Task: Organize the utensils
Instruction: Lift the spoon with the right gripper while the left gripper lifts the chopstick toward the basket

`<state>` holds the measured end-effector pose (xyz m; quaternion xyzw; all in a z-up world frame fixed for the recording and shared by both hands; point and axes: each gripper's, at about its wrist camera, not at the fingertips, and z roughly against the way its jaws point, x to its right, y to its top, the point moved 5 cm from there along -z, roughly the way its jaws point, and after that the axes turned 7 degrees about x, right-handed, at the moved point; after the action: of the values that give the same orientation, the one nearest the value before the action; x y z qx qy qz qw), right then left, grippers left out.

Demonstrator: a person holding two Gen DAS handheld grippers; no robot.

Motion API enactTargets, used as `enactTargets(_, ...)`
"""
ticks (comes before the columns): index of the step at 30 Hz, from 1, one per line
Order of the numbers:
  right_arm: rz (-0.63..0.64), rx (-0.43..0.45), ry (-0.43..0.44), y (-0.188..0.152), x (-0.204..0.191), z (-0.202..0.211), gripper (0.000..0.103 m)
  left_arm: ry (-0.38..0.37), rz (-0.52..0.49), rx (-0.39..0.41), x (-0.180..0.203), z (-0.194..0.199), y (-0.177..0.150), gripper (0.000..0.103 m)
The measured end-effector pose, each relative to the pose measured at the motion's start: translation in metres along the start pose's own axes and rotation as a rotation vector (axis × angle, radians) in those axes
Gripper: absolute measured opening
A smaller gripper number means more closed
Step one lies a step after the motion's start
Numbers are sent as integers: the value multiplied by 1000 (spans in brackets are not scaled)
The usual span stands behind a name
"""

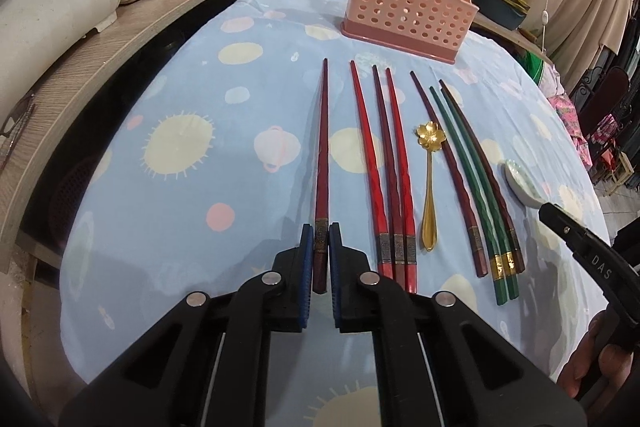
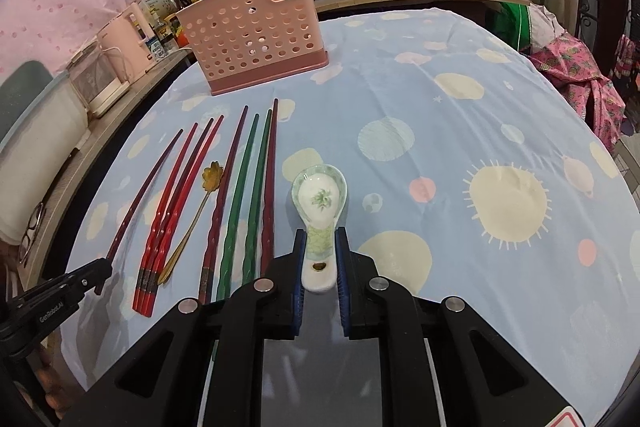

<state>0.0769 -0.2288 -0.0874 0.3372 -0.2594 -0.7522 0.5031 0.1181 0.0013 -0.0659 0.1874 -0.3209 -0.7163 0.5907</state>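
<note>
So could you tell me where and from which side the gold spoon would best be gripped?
Probably at the slim neck of the gold spoon, coming straight down with the fingers across the handle. It lies flat on the cloth, flower bowl pointing toward the rack. Chopsticks lie close on both sides, so a sideways approach would likely knock them.

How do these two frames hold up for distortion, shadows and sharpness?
Left wrist view: strong fisheye bending of the shelf edge, dark vignette corners, left gripper shadowing the tablecloth. Right wrist view: same curvature, ceramic spoon sharp, slight glare on it.
</note>
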Motion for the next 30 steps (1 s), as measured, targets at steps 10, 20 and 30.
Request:
enactTargets(10,-74,-51,24,-16,13,0,17,6,7,-42,-3,-6,-15,7)
enactTargets(20,-99,-43,45,-13,17,2,14,14,0,-52,-3,-9,-18,7)
enactTargets(30,-84,-64,56,-25,13,-3,10,16,-3,-53,-3,-10,-20,7)
